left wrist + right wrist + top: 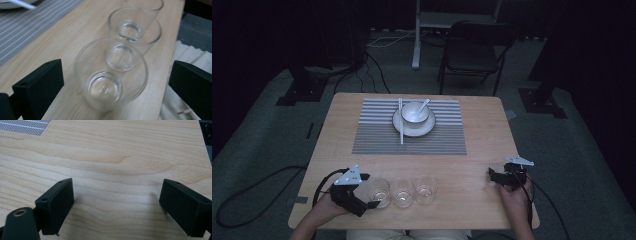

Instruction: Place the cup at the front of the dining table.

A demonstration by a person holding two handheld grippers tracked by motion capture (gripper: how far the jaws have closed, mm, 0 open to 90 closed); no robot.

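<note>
Left gripper (368,191) spread wide around the nearest glass (111,75) without touching — right gripper (498,179) likewise gaping, over bare table (120,152).

**Glass, wood and matt black plastic**

My left gripper (115,82) has jaws of matt black plastic, smooth-faced, and my right gripper (117,205) looks the same. The nearest glass (111,75) is clear and glossy, as are the two glasses (135,27) behind it. The table (120,152) is pale wood, smooth with visible grain. The placemat (377,135) looks woven. The bowl (414,112) and plate (424,131) look glossy white ceramic.
</note>
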